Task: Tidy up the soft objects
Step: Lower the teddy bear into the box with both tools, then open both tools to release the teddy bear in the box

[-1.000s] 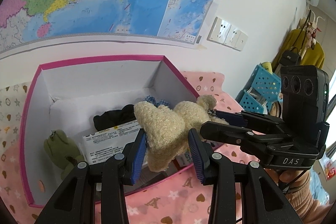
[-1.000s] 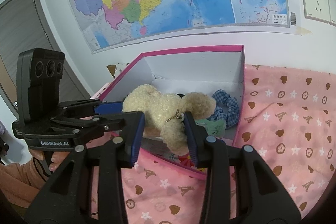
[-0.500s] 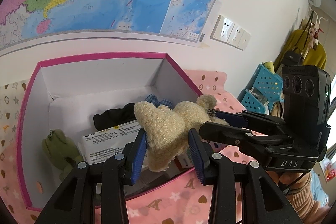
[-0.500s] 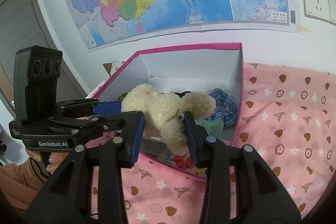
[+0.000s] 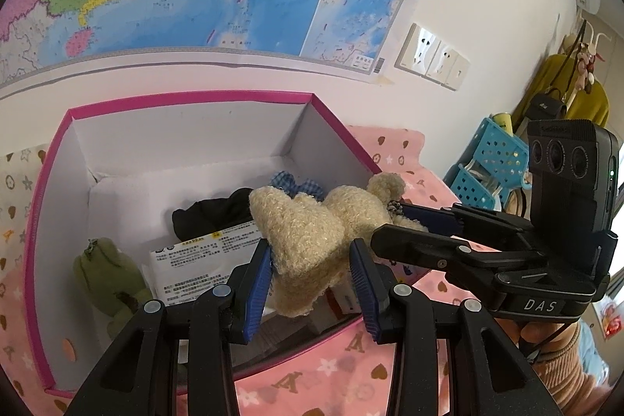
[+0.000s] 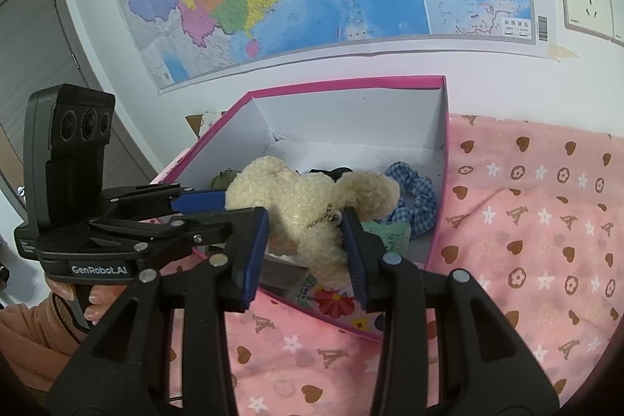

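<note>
Both tongs are clamped on one cream plush bear (image 5: pixel 308 244), which hangs over the near rim of the pink-edged box (image 5: pixel 187 100). The left tongs (image 5: pixel 314 285) pinch one end of the bear between their blue pads; the right tongs (image 6: pixel 308 252) pinch the other end, where a small metal chain dangles.

The left wrist view looks deep into the box: a green plush frog (image 5: pixel 105 275) sits against the box's left wall, a printed white packet (image 5: pixel 202 260) lies on the box floor beside it, a black fabric piece (image 5: pixel 212 215) rests behind the packet, and a blue checked scrunchie (image 5: pixel 296 184) peeks out behind the bear. It also shows the right tongs' body reaching in from the box's right side, and blue perforated baskets (image 5: pixel 491 162) beyond the box.

The right wrist view hides most of that; the frog is only a sliver behind the bear, while the scrunchie (image 6: pixel 413 197) lies plainly in the box's right corner. It shows the flower print on the box's outer front (image 6: pixel 335 301), the pink patterned cloth (image 6: pixel 526 229) under the box, and a hand (image 6: pixel 74 299) gripping the left tongs' handle.
</note>
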{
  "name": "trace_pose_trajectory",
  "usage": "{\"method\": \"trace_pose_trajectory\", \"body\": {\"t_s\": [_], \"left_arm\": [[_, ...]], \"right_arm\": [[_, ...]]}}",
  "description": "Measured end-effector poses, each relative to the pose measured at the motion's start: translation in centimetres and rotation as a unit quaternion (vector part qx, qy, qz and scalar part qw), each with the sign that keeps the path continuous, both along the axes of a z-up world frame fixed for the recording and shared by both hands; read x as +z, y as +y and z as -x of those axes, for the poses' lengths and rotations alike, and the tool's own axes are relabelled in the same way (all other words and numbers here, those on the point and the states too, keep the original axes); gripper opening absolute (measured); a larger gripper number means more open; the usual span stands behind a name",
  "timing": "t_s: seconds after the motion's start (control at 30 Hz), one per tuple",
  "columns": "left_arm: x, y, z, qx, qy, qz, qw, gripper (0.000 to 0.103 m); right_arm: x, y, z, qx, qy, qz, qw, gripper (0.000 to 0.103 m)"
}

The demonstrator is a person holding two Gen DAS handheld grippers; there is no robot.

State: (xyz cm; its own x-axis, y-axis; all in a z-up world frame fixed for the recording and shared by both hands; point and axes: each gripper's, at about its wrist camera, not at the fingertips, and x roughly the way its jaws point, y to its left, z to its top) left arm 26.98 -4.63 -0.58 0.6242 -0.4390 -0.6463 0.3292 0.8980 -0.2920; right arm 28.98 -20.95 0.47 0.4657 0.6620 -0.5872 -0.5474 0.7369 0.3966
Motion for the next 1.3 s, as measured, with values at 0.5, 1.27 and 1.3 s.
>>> {"method": "trace_pose_trajectory", "body": {"t_s": [0.5, 1.27, 1.3], "left_arm": [[-0.4, -0.2, -0.5, 0.001, 0.008, -0.003, 1.0, 0.039], [-1.0, -0.1, -1.3, 0.008, 0.023, -0.005, 0.9997, 0.039], [-1.0, 0.0, -1.3, 0.011, 0.023, -0.006, 0.9996, 0.04]], "right_arm": [[-0.2, 0.0, -0.2, -0.007, 0.005, 0.007, 1.0, 0.041], [-0.6, 0.2, -0.8, -0.022, 0.009, 0.026, 0.999, 0.041], [-0.6, 0.2, -0.8, -0.024, 0.009, 0.026, 0.999, 0.041]]}}
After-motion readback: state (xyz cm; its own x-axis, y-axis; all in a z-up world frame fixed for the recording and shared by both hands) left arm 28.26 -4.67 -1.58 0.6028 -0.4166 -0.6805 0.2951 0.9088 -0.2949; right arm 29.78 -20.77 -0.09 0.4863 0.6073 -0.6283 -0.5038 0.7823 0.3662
